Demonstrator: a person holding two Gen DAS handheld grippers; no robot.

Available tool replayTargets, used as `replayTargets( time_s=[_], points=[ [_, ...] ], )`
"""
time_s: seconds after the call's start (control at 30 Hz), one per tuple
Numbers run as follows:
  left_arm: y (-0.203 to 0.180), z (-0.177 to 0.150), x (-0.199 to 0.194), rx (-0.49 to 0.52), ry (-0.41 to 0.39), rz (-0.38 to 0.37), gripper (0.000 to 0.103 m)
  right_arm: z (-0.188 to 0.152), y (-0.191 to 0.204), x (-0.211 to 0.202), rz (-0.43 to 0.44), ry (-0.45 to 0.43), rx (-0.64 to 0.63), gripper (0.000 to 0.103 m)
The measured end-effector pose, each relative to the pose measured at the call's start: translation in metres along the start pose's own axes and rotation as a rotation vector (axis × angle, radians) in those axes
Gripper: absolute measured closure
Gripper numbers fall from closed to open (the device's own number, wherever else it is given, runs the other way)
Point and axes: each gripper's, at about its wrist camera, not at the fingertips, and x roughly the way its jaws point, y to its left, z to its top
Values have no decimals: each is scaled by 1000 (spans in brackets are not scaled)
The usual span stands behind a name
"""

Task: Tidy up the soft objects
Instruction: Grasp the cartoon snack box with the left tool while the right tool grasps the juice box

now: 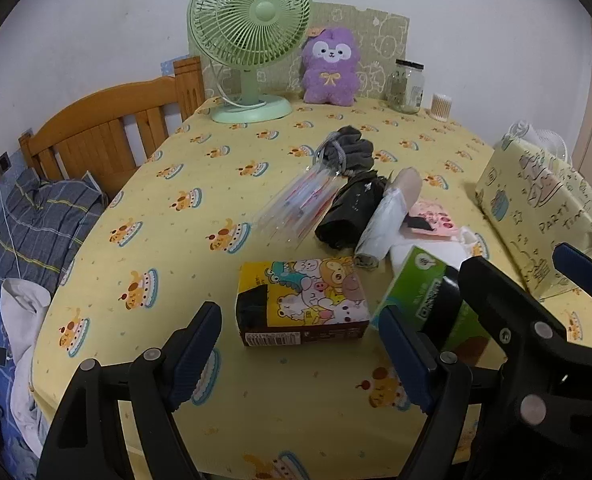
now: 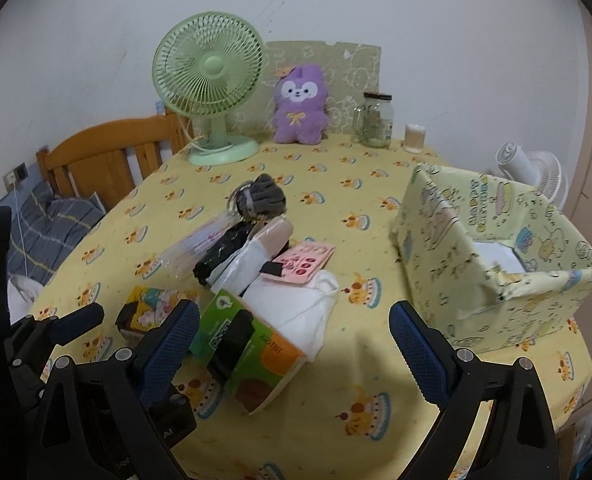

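A pile of soft things lies mid-table: a cartoon tissue pack [image 1: 301, 300] [image 2: 146, 308], a green tissue pack [image 1: 423, 300] [image 2: 248, 344], a white cloth [image 2: 299, 308], a black roll [image 1: 349, 210], a white bag roll [image 1: 379, 220], a pink card [image 2: 301, 262], grey gloves [image 1: 347, 148] [image 2: 264, 198] and a clear sleeve [image 1: 296, 208]. A patterned open box [image 2: 495, 256] [image 1: 543, 208] stands at the right. My left gripper [image 1: 299, 348] is open, just short of the cartoon pack. My right gripper [image 2: 296, 352] is open above the green pack.
At the back stand a green fan [image 1: 248, 40], a purple plush [image 1: 329, 68], a glass jar [image 1: 405, 86] and a cotton swab cup [image 1: 441, 106]. A wooden bed frame [image 1: 108, 128] with bedding lies left of the table. A white fan [image 2: 535, 176] stands behind the box.
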Motion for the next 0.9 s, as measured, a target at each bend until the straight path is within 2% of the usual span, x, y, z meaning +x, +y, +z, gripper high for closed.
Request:
replayTargets(
  time_s=[0.13,0.27,0.37,0.53,0.57,0.9],
  points=[
    [0,0,9,8,14,4,20,-3,2,9,7,28,3,7],
    [-3,0,12,22,5,12,20,-6,2,19,26,63,16,13],
    [-5,1,10,33,-8,30,20,-8,1,23,41,80,35,22],
    [-13,0,10,59,-27,51,24,-11,2,28,82,115,48,51],
    [-14,0,11,61,-24,53,25,-11,3,29,95,120,51,53],
    [-18,0,15,64,-23,63,29,-14,1,37,88,140,81,55]
  ],
)
